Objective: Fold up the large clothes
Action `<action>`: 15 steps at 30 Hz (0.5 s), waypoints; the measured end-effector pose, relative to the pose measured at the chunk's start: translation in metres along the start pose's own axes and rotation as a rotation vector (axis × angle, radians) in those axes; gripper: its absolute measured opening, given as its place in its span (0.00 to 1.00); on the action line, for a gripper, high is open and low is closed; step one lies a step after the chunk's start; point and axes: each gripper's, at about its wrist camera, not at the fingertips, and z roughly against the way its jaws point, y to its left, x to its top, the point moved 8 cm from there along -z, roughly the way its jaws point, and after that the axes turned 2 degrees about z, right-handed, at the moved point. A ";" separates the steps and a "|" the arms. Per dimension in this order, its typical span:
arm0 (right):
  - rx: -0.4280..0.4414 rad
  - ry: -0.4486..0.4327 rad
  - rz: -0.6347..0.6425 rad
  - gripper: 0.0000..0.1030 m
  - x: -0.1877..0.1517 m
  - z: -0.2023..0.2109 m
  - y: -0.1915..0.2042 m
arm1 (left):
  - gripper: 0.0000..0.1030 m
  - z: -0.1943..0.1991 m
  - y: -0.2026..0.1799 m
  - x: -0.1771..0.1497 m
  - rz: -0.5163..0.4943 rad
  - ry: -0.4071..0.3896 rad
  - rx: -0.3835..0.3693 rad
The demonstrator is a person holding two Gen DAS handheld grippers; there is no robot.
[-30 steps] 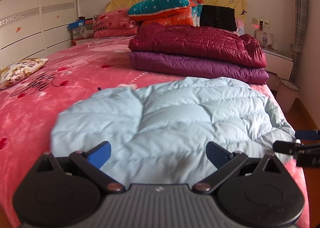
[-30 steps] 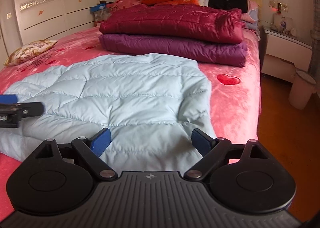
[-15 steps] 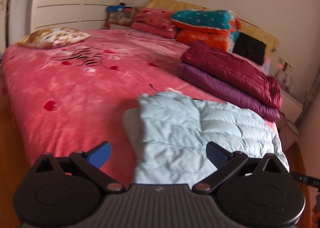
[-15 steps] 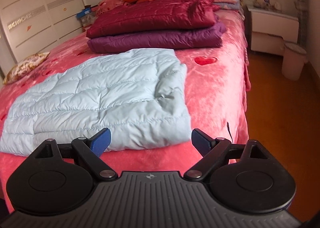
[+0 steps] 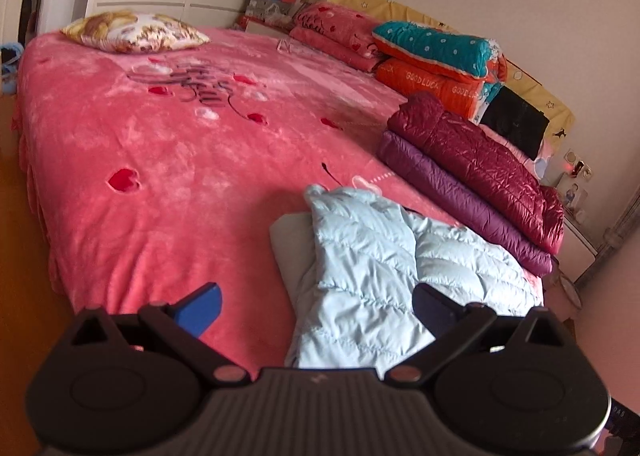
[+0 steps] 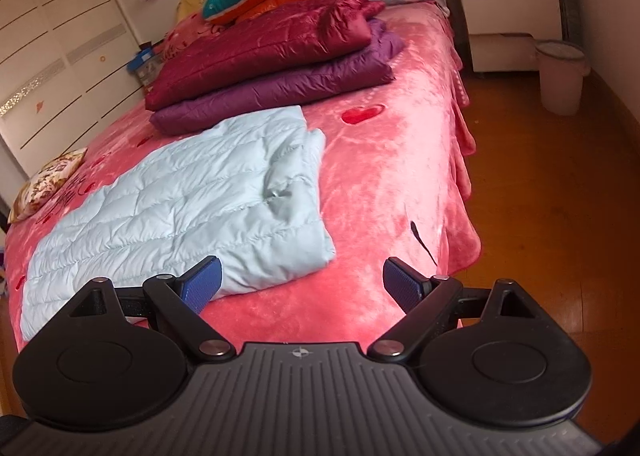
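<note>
A light blue quilted down jacket lies folded flat on the pink bed; it also shows in the left wrist view, seen end-on near the bed's front edge. My left gripper is open and empty, just short of the jacket's near end. My right gripper is open and empty above the bed's front edge, beside the jacket's near right corner. Neither gripper touches the jacket.
Folded maroon and purple down jackets are stacked behind the blue one. Pillows and quilts line the headboard. A floral pillow lies far left. A nightstand and a bin stand on the wooden floor at right.
Both grippers have pulled back off the blue jacket and apart: the left swung to its left end, the right to its right corner. The jacket lies as before.
</note>
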 end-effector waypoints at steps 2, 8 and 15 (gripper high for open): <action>-0.009 0.009 0.000 1.00 -0.002 -0.001 -0.004 | 0.98 -0.008 0.000 -0.003 0.009 0.016 -0.008; -0.017 0.011 -0.088 1.00 0.001 -0.005 -0.027 | 0.98 -0.028 -0.004 -0.008 0.013 0.051 -0.026; 0.035 -0.004 -0.191 1.00 0.012 -0.019 -0.042 | 0.98 -0.042 -0.006 0.000 0.012 0.068 -0.047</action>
